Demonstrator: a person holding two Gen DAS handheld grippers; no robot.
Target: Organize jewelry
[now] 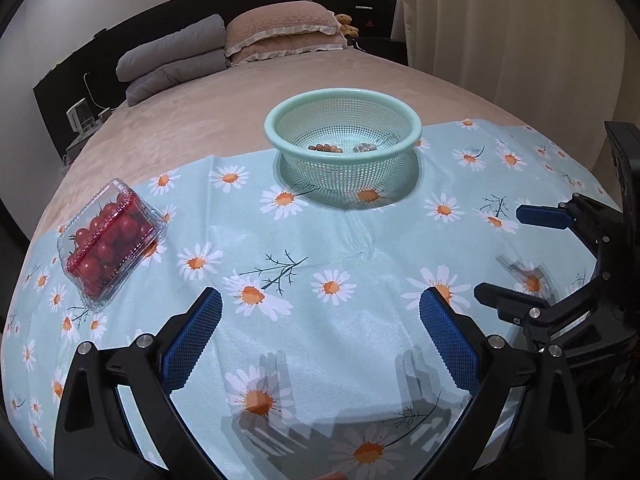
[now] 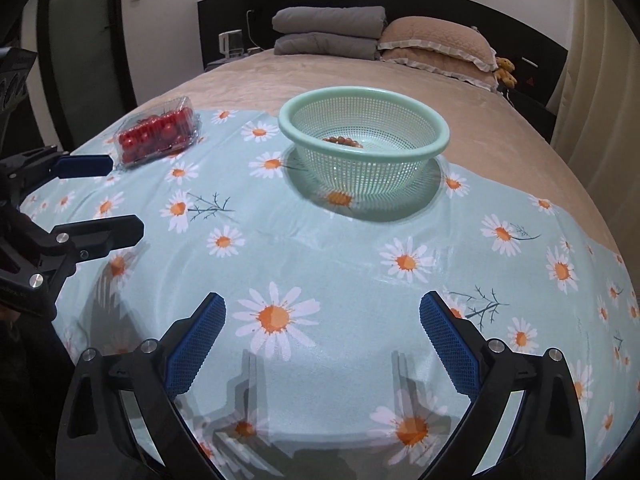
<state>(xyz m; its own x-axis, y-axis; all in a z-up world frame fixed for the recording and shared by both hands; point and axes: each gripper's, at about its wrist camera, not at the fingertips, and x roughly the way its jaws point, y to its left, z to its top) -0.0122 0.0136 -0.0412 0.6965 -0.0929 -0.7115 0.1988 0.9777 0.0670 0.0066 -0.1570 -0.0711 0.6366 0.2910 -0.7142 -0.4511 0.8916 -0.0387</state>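
A mint green mesh basket [image 1: 408,126] stands on the daisy-print cloth [image 1: 340,248], far centre in both views [image 2: 440,136]. Inside it lie a brown bead bracelet [image 1: 325,148] and a pale bead bracelet [image 1: 365,147]; the right wrist view shows only the brown one [image 2: 343,141]. My left gripper [image 1: 320,338] is open and empty above the cloth, short of the basket. My right gripper [image 2: 322,338] is open and empty too. Each gripper shows in the other's view, the right one [image 1: 516,256] at the right edge, the left one [image 2: 120,196] at the left edge.
A clear plastic box of cherry tomatoes [image 1: 106,240] sits on the cloth's left side [image 2: 158,132]. The cloth lies on a beige bed [image 1: 208,112] with grey folded blankets [image 1: 172,60] and pink pillows [image 1: 280,28] at the headboard. A curtain [image 1: 500,20] hangs at the right.
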